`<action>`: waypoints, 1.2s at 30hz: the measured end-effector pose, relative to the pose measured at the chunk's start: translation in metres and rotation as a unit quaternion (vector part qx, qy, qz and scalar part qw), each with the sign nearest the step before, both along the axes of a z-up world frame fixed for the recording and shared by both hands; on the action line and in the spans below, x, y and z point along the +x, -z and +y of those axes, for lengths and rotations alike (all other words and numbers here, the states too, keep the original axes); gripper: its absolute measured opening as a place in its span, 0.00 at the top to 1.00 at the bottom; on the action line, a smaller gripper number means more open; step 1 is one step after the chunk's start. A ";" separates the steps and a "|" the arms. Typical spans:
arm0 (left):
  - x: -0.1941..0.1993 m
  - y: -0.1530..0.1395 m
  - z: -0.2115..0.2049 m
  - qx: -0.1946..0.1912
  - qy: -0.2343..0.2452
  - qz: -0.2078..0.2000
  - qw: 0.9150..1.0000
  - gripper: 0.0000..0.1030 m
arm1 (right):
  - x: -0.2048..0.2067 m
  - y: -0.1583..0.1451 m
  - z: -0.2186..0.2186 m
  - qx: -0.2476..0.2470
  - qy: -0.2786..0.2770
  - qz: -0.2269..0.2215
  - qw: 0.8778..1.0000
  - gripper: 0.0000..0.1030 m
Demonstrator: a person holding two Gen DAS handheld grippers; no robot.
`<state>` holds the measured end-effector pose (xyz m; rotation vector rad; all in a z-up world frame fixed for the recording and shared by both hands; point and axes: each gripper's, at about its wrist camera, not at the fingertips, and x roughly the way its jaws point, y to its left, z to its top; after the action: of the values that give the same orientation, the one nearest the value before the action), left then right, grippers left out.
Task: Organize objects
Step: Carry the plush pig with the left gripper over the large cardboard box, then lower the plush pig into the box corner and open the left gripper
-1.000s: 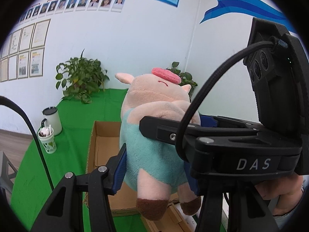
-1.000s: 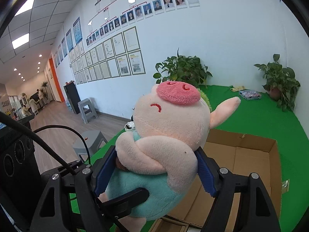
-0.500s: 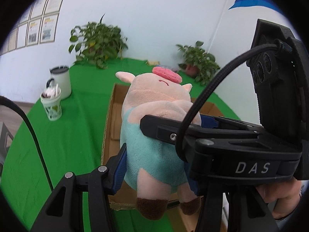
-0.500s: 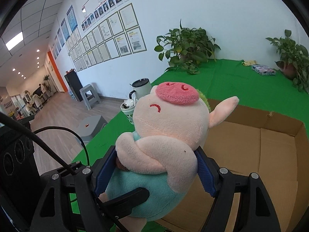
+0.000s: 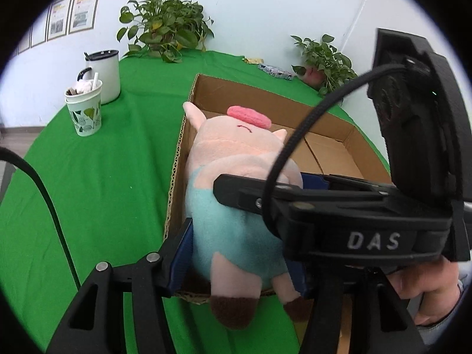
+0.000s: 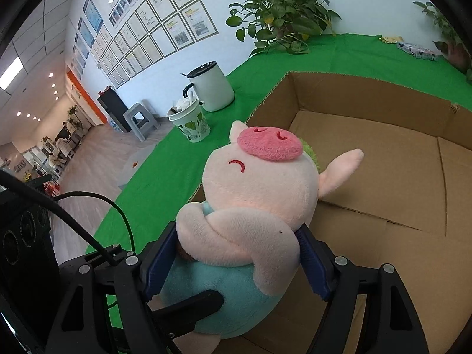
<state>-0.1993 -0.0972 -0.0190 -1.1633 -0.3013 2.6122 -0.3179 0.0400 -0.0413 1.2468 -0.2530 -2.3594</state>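
Grip: left gripper (image 5: 239,253) and right gripper (image 6: 236,265) both clamp the pig (image 6: 253,224).
Pig: upright, over box (image 6: 383,183) near-left corner; floor lies below.

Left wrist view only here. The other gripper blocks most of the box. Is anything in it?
Observer: The right wrist view shows the cardboard box floor as bare cardboard wherever it is visible. The plush pig hides the near corner.
Operator: Is the right gripper actually clamped on it?
Observer: Yes. The right gripper has both blue pads pressed into the pig's sides at arm level.
Operator: Anything on the far side of the head?
Observer: There's a green fuzzy tuft behind the head, next to the ear that points over the box.
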 end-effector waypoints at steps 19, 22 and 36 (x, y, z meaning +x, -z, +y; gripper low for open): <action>0.015 0.000 -0.016 0.026 -0.026 -0.003 0.999 0.52 | 0.030 -0.020 0.008 -0.031 0.001 -0.031 0.999 0.29; 0.022 -0.002 -0.020 0.027 -0.021 0.004 0.999 0.53 | 0.035 -0.015 0.007 -0.022 0.011 -0.012 1.000 0.37; 0.021 0.009 -0.041 0.058 -0.030 -0.023 0.998 0.53 | 0.055 -0.025 0.020 -0.026 0.070 0.002 0.997 0.13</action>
<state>-0.1788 -0.1379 -0.0277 -1.1934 -0.4986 2.5824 -0.2625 0.0604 -0.0158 1.2357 -0.4108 -2.4557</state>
